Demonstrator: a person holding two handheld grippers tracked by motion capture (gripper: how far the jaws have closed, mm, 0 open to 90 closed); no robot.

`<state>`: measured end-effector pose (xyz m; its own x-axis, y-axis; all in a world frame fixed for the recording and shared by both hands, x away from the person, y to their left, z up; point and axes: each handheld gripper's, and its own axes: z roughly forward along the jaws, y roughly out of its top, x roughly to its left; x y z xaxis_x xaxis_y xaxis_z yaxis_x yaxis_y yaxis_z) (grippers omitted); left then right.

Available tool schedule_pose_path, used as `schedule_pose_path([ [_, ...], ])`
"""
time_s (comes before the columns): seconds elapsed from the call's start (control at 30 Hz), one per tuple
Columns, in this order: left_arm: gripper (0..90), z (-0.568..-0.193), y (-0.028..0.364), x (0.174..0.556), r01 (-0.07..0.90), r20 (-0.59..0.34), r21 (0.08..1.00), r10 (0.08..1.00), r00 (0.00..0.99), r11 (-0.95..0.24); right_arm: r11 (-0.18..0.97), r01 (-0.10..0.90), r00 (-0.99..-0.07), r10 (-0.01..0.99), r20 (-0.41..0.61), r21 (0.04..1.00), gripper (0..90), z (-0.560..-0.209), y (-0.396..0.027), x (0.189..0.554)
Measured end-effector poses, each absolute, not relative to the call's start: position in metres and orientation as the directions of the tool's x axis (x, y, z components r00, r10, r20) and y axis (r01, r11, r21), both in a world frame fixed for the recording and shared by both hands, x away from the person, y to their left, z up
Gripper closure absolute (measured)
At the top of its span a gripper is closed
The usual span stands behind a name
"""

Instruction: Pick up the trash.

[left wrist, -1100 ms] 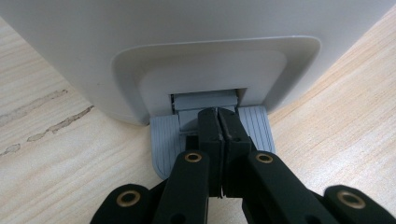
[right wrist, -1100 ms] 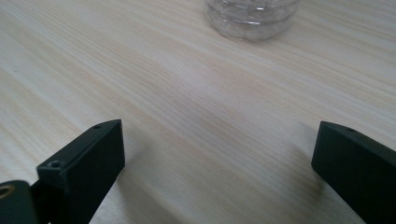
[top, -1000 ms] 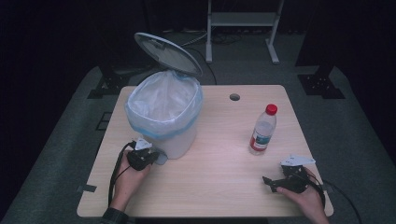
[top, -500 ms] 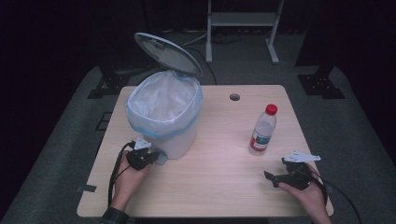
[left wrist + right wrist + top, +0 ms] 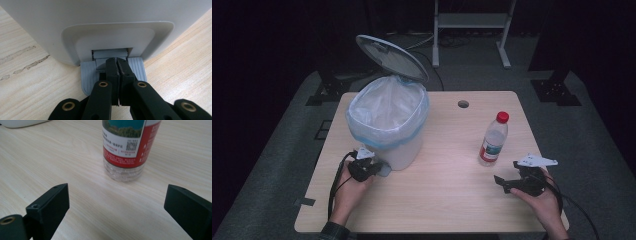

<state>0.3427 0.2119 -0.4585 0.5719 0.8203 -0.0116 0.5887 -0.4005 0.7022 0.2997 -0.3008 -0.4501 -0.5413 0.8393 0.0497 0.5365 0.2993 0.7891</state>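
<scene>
Standing on a dark grey floor [image 5: 272, 165] in a dim room, with a metal frame [image 5: 469, 30] at the back: a light wood table [image 5: 447, 185] with a small round hole [image 5: 463, 104] near its far edge. On the table's left side, a big white bin [image 5: 404, 150] with a pale bag [image 5: 387, 107] inside and its round lid [image 5: 392, 57] tipped up. Over on the right side, well apart from the bin, a water bottle [image 5: 493, 140] upright, with a red cap and a red label. Low at the bin's foot, a small grey pedal [image 5: 87, 75]. Left gripper [image 5: 371, 165] resting on that pedal, jaws shut tight together, nothing between them. Right gripper [image 5: 506, 175] near the bottle, jaws wide apart after closing a little, pointing at the bottle but not touching it, holding nothing.
</scene>
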Motion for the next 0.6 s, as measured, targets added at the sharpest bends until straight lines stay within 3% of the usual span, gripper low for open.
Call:
schedule_pose_path([
  [0.6,88.9,-0.459,0.212,0.343,0.59,-0.018,0.703,0.82,0.572,-0.397,0.28,0.494,-0.551,0.833,0.047,0.823,5.2,-0.428,-0.292,0.315],
])
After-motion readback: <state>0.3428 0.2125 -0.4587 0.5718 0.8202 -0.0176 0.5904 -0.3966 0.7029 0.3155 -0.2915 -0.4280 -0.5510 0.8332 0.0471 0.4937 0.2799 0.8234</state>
